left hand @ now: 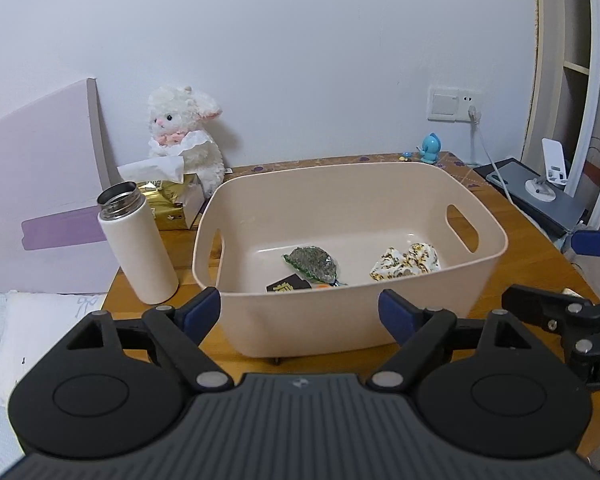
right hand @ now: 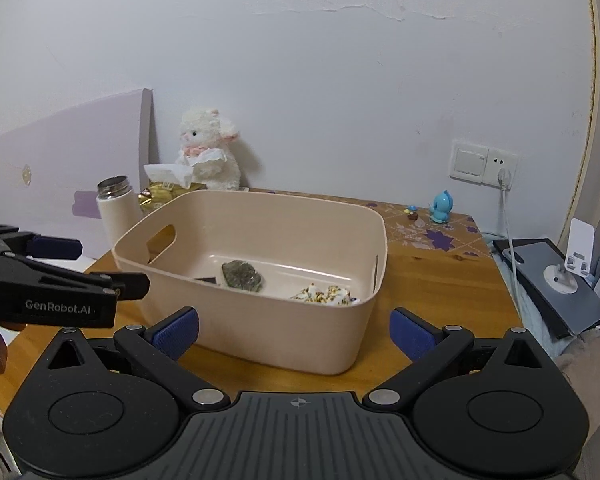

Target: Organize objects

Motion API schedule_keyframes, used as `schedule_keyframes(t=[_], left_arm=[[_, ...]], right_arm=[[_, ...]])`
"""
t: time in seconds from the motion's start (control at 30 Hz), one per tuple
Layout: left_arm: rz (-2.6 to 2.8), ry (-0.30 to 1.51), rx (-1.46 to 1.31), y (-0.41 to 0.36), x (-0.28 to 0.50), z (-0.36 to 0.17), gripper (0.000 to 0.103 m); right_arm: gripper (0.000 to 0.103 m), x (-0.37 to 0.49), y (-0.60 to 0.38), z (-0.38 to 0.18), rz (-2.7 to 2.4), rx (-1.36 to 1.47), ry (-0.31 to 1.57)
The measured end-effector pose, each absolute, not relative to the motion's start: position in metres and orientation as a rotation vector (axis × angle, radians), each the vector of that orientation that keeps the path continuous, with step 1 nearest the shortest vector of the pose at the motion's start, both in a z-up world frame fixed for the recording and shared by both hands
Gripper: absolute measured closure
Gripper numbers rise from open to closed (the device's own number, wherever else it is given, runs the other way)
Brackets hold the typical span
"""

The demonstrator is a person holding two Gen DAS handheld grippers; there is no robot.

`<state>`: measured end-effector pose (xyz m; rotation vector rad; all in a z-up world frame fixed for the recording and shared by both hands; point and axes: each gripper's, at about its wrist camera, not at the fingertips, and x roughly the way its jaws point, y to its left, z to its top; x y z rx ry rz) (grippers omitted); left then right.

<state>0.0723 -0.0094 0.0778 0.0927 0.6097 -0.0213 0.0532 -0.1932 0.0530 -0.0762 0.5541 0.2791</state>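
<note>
Bin (left hand: 340, 320), both hand-held grippers wide — dark packet (left hand: 288, 286) clearer from left wrist.

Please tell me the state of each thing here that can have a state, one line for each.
Left gripper: jaws open, empty.
Right gripper: jaws open, empty.
Flask: upright, lid off.
Bin: upright, holding a few snack packets.
Tissue box: open, one tissue sticking out.
Socket: plug in.
</note>
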Motion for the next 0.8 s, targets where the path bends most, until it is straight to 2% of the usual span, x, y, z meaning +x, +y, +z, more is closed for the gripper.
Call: schedule_keyframes(t=[0.8], left_arm=[[0.017,0.555,0.068,0.002,-0.037,0.084,0.010]], right_arm=[[0.000,-0.048,-0.197,0.052,0.298,-0.102,0.524]])
